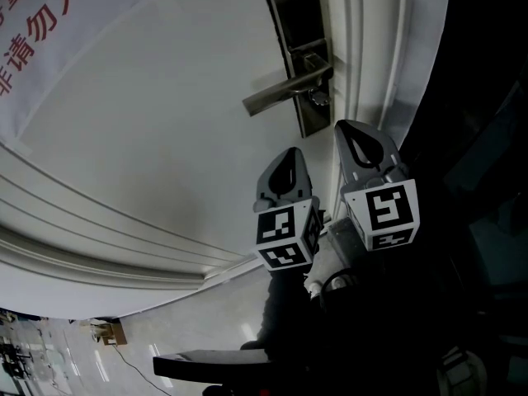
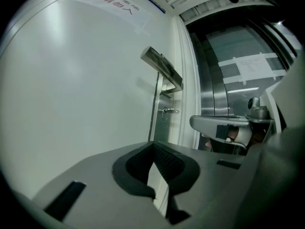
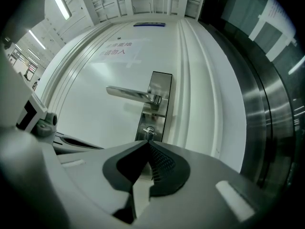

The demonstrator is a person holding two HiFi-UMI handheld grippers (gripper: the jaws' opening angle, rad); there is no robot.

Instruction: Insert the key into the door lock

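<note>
I am holding both grippers up in front of the door (image 1: 165, 122). The lock (image 1: 299, 23) is the shiny plate near the door's edge, and the handle (image 1: 285, 89) is sticking out sideways from it.

A small thing is poking out of the lock just under the handle. It is tiny and a bit dark, but I think it is the key (image 1: 318, 98), and it seems to be sitting in the keyhole already. Its long side is pointing straight out of the lock, toward me.

My right gripper (image 1: 359, 143) is the near one. It is pointing right at the lock, and in the right gripper view the key (image 3: 149, 131) is showing just past my tips (image 3: 147, 142). My left gripper (image 1: 286, 165) is waiting farther from the lock, out on the handle's side. In the left gripper view the key (image 2: 167, 111) is sitting well ahead of those tips (image 2: 153, 144) and a little to one side.

Both pairs of jaws are pressing together at the tips, and nothing is sitting between them.

So the right gripper is the one to go for the key. I think it is needing to open up first, then go straight ahead along the key's long side.
</note>
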